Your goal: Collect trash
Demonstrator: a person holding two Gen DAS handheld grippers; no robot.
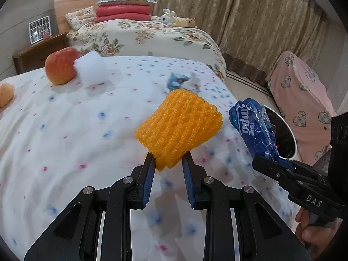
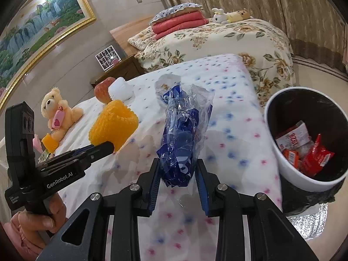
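Observation:
My left gripper (image 1: 168, 159) is shut on an orange foam fruit net (image 1: 180, 128) and holds it above the spotted bedspread (image 1: 76, 130); the net also shows in the right wrist view (image 2: 113, 126). My right gripper (image 2: 177, 169) is shut on a crumpled blue plastic wrapper (image 2: 182, 139), also seen in the left wrist view (image 1: 254, 128), held above the bed near the bin. A white trash bin (image 2: 285, 161) with a black liner stands to the right of the bed and holds red and white wrappers (image 2: 304, 150). Another blue wrapper (image 1: 180, 80) lies on the bed.
A red apple (image 1: 61, 65) and a white foam net (image 1: 90, 68) sit at the bed's far left. A teddy bear (image 2: 57, 113) lies on the left. A second bed with a floral cover (image 1: 152, 39) stands behind. A pink covered object (image 1: 304, 100) stands by the curtains.

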